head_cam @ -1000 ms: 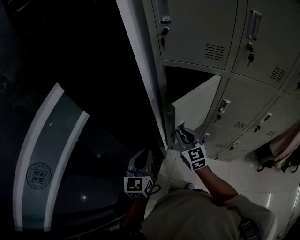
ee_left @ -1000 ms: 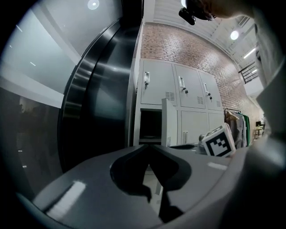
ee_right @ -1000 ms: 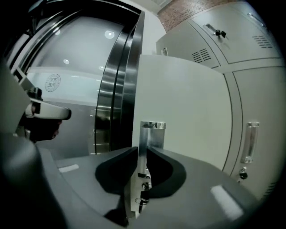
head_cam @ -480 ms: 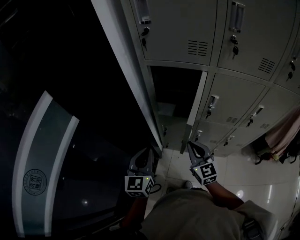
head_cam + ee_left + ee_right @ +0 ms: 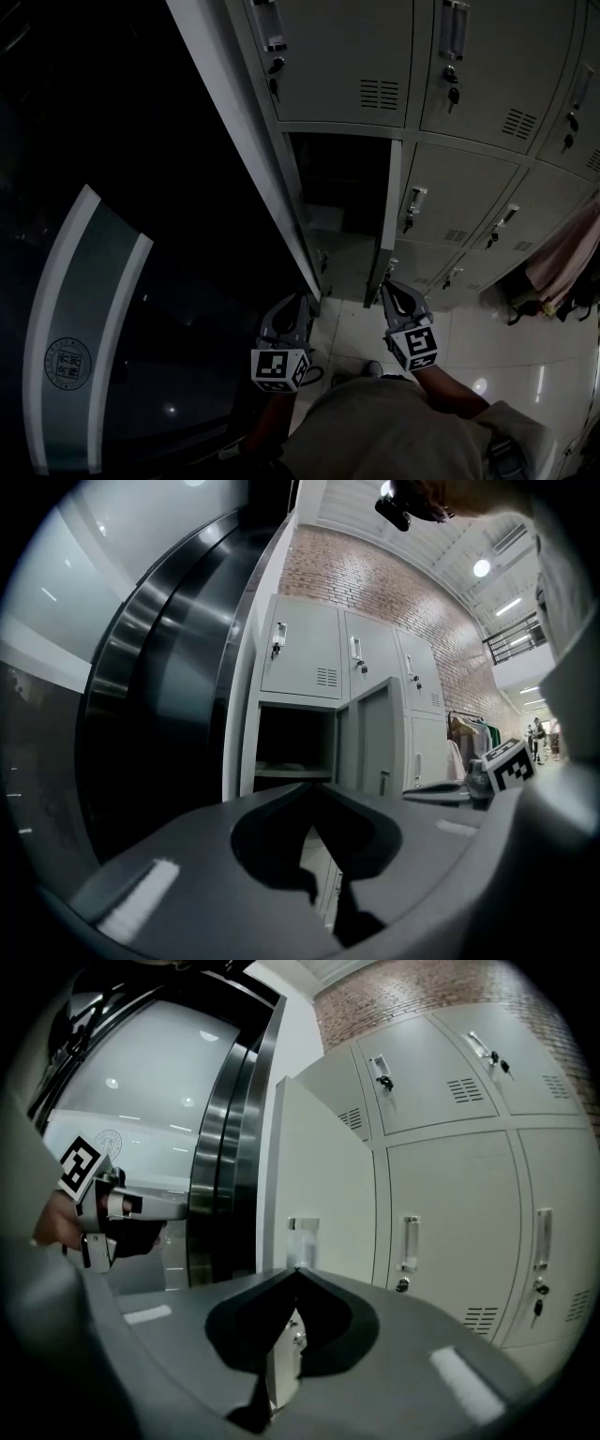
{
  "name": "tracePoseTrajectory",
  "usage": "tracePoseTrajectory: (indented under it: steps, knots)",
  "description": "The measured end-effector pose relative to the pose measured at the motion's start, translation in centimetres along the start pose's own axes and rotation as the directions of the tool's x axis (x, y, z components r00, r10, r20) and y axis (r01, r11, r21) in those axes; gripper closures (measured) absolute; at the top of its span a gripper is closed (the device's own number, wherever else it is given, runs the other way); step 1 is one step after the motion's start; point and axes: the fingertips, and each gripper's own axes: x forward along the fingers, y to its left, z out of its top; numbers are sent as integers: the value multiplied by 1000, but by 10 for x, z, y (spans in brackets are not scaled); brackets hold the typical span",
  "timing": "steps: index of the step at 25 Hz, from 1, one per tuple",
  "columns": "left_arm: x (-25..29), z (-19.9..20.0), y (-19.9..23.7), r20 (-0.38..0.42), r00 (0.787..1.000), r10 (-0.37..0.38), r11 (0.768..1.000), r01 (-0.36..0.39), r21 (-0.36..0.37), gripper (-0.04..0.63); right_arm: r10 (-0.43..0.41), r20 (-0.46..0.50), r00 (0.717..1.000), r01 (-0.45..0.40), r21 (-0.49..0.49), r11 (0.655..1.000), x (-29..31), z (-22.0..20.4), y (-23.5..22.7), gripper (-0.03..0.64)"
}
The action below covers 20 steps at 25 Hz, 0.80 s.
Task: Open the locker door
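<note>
**Mia:** In the head view, is the locker door [image 5: 385, 220] open?

**Ben:** Yes. It sticks out toward us, edge on. The dark open locker [image 5: 339, 178] is just left of the door.

**Mia:** Where are the tools?

**Ben:** The right gripper [image 5: 394, 292] is very near the door's bottom corner. I cannot tell if it touches. The left gripper [image 5: 298, 302] is lower, left of the door and apart from it.

**Mia:** What does the left gripper view show?

**Ben:** The door [image 5: 370, 735] is swung out, just right of the dark hole [image 5: 295, 742]. The left gripper's [image 5: 314, 787] jaws are pressed together with nothing between them.

**Mia:** And the right gripper view?

**Ben:** The door's pale face [image 5: 319, 1176] is straight ahead. Its handle [image 5: 302, 1230] is just above the jaw tips. The right gripper's [image 5: 296, 1271] jaws are pressed together too. They pinch nothing, and you can see the door's edge behind them. The shut lockers [image 5: 450, 1232] are to the right of the door.

**Mia:** So is the job done?

**Ben:** I think almost all of it is. The door is off its frame and you can see inside. It could be pushed a bit wider. After that the hands only need to pull back from the door.
</note>
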Motion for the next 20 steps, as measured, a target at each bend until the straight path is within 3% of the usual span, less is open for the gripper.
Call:
tracePoseTrajectory:
  steps: [9, 12, 15, 18, 20]
  knots:
    - [-13, -4, -3, -13, 1000, -4, 1000, 4, -6, 537, -82, 85, 993, 79, 34, 996, -36, 37, -4, 617]
    - [-20, -10, -4, -25, 1000, -12, 1000, 11, -15, 537, -103, 66, 992, 100, 54, 994, -49, 47, -2, 617]
    - [-22, -15, -7, -31, 999, -44, 999, 43, -15, 537, -119, 67, 991, 115, 67, 991, -55, 46, 1, 617]
    - [-27, -17, -8, -32, 998, -63, 998, 63, -4, 537, -127, -10, 992, 128, 112, 986, -61, 30, 10, 617]
    - [-29, -13, -8, -29, 997, -65, 998, 65, 6, 537, -135, 57, 989, 126, 134, 983, -61, 31, 12, 617]
